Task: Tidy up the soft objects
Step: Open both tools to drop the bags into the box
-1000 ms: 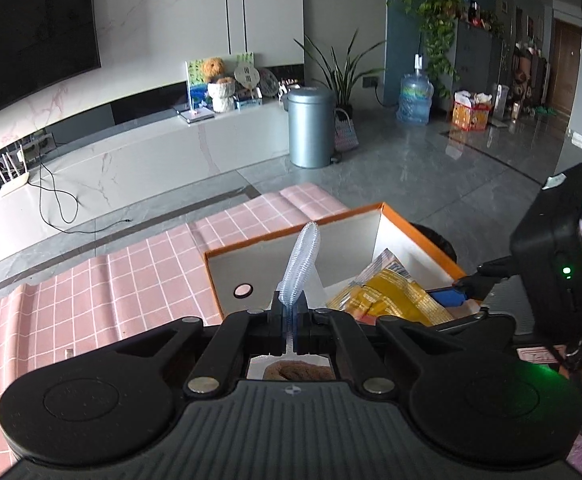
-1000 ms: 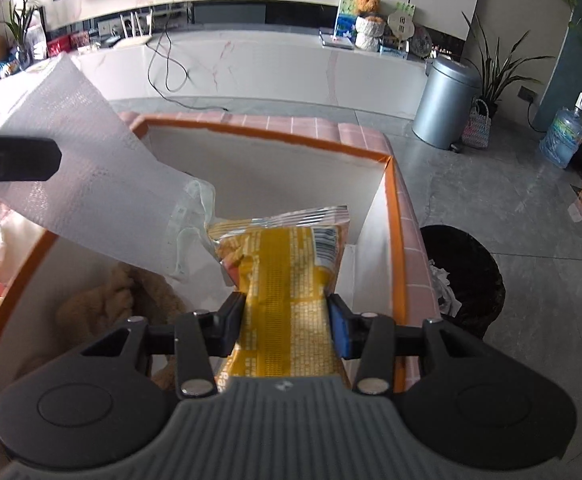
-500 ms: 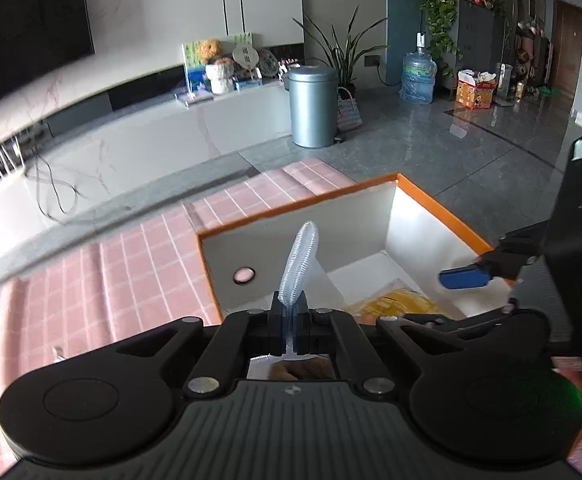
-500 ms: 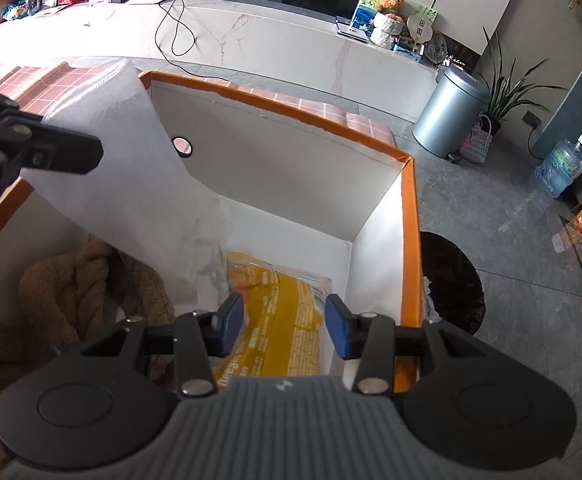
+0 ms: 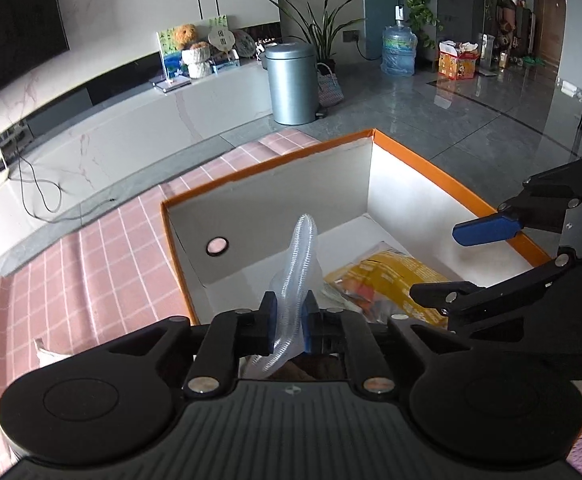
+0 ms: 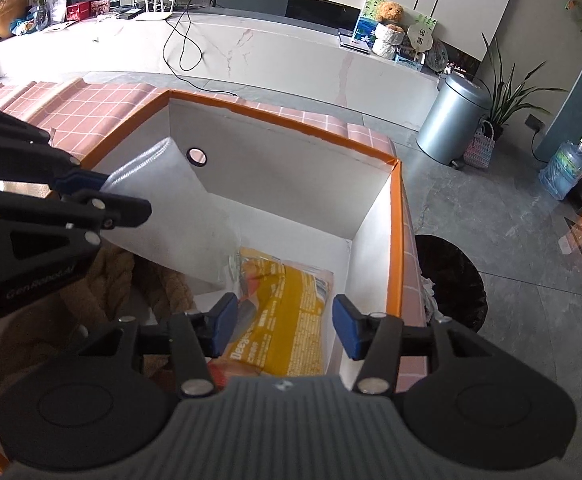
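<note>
An orange-rimmed white box [image 5: 411, 156] [image 6: 399, 216] stands on the pink checked cloth. My left gripper [image 5: 289, 320] is shut on a clear bubble-wrap sheet [image 5: 297, 264] and holds it over the box; the sheet also shows in the right wrist view [image 6: 171, 204]. A yellow snack bag [image 6: 287, 312] [image 5: 391, 276] lies on the box floor. My right gripper [image 6: 287, 326] is open above the bag, its blue pads apart and off it. A brown plush toy [image 6: 131, 280] lies in the box at left.
The pink checked cloth [image 5: 91, 264] covers the table around the box. A black bin [image 6: 451, 280] sits on the floor right of the box. A grey trash can [image 5: 291, 80] and a white TV bench [image 6: 251, 48] stand beyond.
My right gripper has lowered the yellow snack bag into the box, opened and let it go. My left gripper still holds the bubble wrap, now lower over the box.
</note>
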{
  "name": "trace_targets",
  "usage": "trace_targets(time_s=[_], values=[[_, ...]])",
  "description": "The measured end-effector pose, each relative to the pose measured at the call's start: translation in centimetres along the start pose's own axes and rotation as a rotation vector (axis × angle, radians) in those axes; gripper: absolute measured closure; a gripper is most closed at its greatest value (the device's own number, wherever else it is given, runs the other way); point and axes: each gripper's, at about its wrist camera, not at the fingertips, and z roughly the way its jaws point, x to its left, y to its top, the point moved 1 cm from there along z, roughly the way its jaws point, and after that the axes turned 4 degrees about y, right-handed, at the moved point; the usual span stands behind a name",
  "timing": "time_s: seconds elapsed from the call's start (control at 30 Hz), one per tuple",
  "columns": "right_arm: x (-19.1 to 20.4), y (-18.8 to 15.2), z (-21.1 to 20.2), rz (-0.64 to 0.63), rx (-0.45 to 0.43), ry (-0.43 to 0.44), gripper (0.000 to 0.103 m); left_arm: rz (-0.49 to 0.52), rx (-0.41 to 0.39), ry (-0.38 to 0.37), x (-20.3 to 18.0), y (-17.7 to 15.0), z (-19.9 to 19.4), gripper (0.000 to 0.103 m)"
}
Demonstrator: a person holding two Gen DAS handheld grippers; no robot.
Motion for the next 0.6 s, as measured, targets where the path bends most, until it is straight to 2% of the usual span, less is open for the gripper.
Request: trace_targets(time_s=[0.1,0.3,0.4,0.6], values=[[-0.3,-0.1,-0.2,0.008,-0.002,0.001,0.047,-0.031,0.006,-0.046,0.5,-0.3,-0.4,0.070],[-0.1,-0.4,-1.2,0.013,-0.010,-0.006,0.046,-0.090,-0.011,-0.057,1.4,-0.7,-2.0,0.055],[0.2,-0.8,-1.9,0.015,-0.020,-0.003,0.045,-0.120,-0.034,-0.051,1.8,-1.1,-3.2,0.050],[1.5,-1.0,-3.1,0.024,-0.053,0.020,0.045,-0.186,-0.092,-0.033,2.6,-2.0,-5.8,0.049]])
